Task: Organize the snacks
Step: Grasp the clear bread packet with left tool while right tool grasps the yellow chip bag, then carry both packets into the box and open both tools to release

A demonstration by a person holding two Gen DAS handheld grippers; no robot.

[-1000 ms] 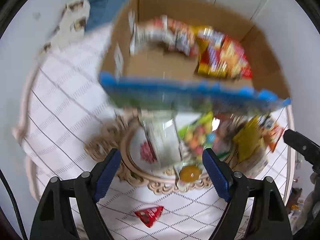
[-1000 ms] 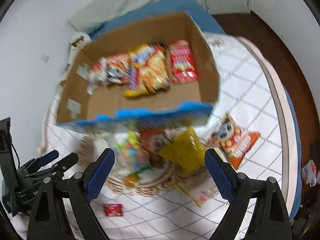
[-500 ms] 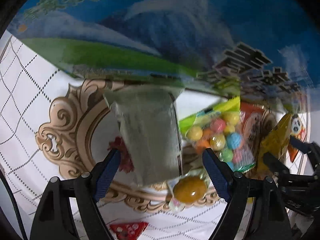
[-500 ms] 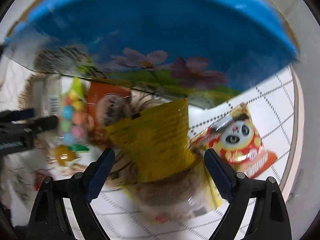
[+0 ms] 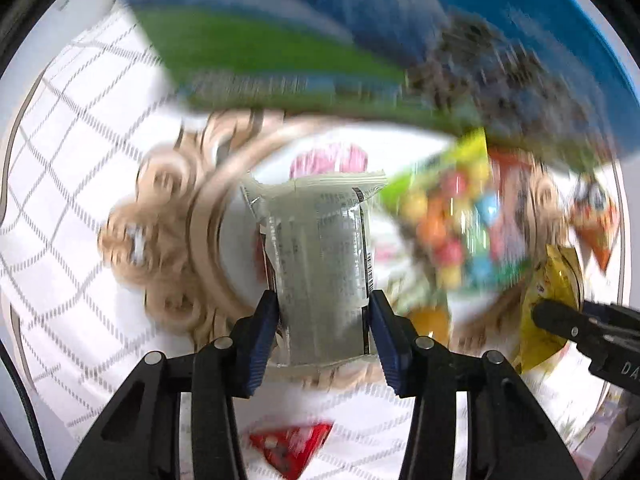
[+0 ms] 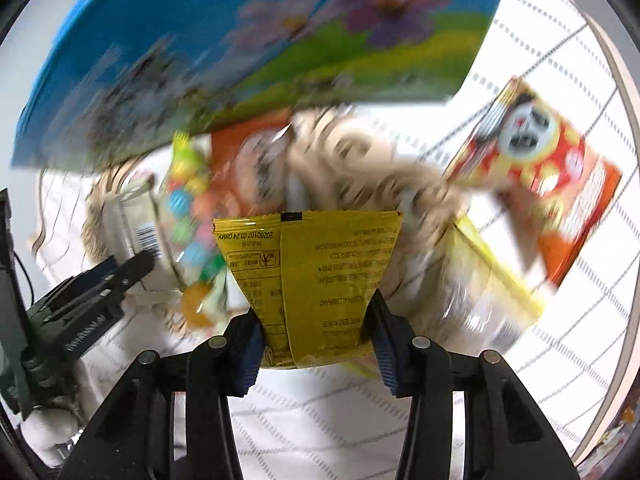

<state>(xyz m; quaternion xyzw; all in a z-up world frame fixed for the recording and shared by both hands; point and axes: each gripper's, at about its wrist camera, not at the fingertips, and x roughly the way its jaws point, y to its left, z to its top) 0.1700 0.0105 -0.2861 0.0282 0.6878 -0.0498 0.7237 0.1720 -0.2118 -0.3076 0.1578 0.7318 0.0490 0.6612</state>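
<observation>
My left gripper (image 5: 323, 320) is shut on a silver-grey snack packet (image 5: 320, 256) over the ornate beige plate (image 5: 168, 232). My right gripper (image 6: 316, 324) is shut on a yellow snack packet (image 6: 316, 264); it also shows in the left wrist view (image 5: 552, 304). A bag of coloured candies (image 5: 452, 224) and an orange packet (image 6: 248, 168) lie on the plate. A red panda packet (image 6: 532, 160) lies on the tablecloth to the right. The blue printed side of the cardboard box (image 6: 256, 40) fills the top of both views.
A small red triangular packet (image 5: 288, 448) lies on the checked tablecloth (image 5: 72, 184) near me. An orange round candy (image 5: 428, 316) sits at the plate's front rim. A clear yellow-edged bag (image 6: 488, 296) lies beside the yellow packet. The table's edge (image 6: 616, 80) curves at the right.
Both grippers have moved down toward the plate and closed, the left on the silver packet, the right on the yellow packet. The box now looms closer overhead.
</observation>
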